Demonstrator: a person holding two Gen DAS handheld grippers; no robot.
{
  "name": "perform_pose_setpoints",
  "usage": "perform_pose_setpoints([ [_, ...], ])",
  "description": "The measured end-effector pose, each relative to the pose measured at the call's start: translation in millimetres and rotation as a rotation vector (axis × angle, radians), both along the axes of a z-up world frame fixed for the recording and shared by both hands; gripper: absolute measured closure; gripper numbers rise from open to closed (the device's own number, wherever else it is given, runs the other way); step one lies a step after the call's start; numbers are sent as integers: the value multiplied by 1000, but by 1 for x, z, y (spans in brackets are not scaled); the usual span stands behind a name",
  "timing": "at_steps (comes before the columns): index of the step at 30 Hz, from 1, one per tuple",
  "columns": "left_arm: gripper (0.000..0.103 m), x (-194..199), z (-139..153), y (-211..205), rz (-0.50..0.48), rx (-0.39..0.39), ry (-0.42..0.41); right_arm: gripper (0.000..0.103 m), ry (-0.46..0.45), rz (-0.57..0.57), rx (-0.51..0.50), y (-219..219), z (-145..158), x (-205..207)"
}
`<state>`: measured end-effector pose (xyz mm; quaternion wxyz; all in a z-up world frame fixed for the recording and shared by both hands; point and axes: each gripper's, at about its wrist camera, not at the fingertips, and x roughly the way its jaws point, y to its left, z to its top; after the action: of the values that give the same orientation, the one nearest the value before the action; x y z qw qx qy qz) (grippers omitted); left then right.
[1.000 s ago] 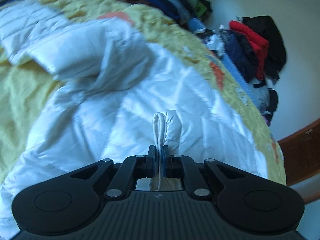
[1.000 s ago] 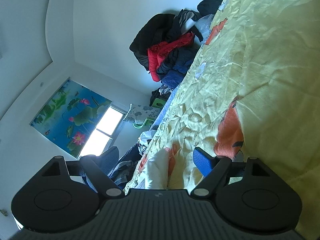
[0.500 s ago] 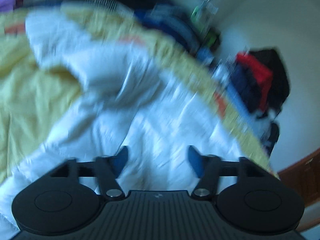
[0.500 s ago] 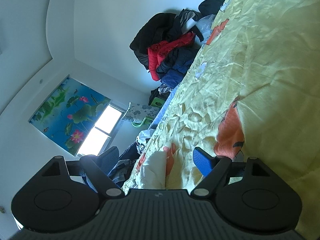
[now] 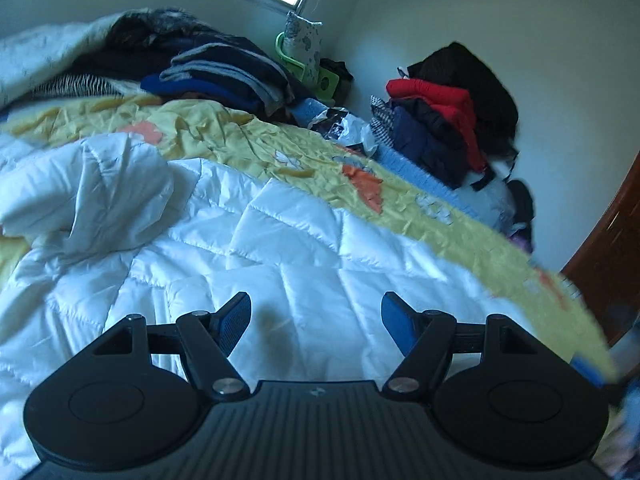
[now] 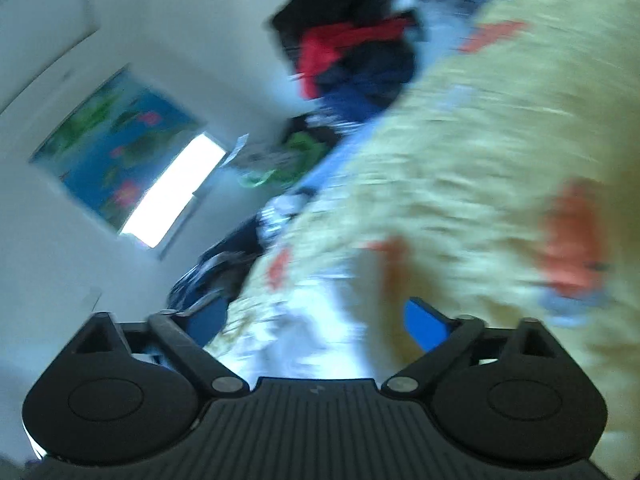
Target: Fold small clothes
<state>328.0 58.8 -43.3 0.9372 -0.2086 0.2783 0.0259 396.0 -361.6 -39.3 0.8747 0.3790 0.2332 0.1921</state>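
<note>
While the white quilted jacket [image 5: 248,248] lay rumpled on the bed [image 5: 400,200] with one part turned over, both the left tongs [image 5: 316,320] and right tongs [image 6: 316,320] gaped empty, so most folding seemed left.

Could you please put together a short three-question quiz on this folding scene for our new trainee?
1. True or false: the left gripper is clamped on the white quilted jacket.
2. Multiple choice: what lies directly under the jacket? A) a wooden table B) a yellow bedsheet with orange prints C) a grey carpet
3. Fill in: in the right wrist view, the right gripper has its jaws ____.

Key
1. False: its jaws stand wide apart with the jacket lying beyond them, nothing between the pads.
2. B.
3. Open; that view is blurred by motion, but the blue pads are clearly apart.
</note>
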Motion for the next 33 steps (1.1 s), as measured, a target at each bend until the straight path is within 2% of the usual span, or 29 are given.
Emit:
perform_pose_setpoints([
  [2, 31, 8, -10, -4, -9, 43, 45, 2, -1, 96, -54, 33, 9, 18],
  [4, 31, 14, -21, -6, -14, 88, 99, 4, 39, 189, -160, 69, 6, 39],
  [6, 30, 21, -33, -10, -34, 152, 147, 7, 121, 229, -303, 97, -8, 60],
  [8, 28, 22, -43, -11, -68, 205, 159, 12, 181, 239, -475, 116, -27, 74],
  [9, 27, 22, -46, -13, -79, 229, 157, 12, 150, 254, -535, 121, -34, 75],
  [10, 27, 22, -48, -14, -89, 245, 156, 5, 99, 266, -568, 123, -37, 71],
  [13, 24, 24, -50, -12, -103, 262, 138, 4, 17, 275, -676, 133, -47, 56],
  [16, 25, 21, -49, -11, -112, 259, 113, 4, -17, 260, -666, 130, -48, 50],
  [19, 24, 1, -34, 7, -116, 135, 64, 4, -19, 252, -595, 121, -48, 54],
  [22, 19, -36, -8, 44, -60, -15, -75, 3, -21, 245, -577, 122, -46, 57],
  [25, 10, -67, 16, 102, 146, -71, -191, 3, -22, 241, -584, 125, -47, 56],
  [27, 8, -77, 24, 153, 316, -133, -227, 3, -23, 238, -581, 125, -47, 56],
  [30, 7, -77, 17, 239, 506, -330, -205, 3, -23, 235, -562, 122, -47, 55],
  [33, 7, -78, -9, 313, 669, -539, -203, 3, -23, 228, -552, 121, -48, 55],
])
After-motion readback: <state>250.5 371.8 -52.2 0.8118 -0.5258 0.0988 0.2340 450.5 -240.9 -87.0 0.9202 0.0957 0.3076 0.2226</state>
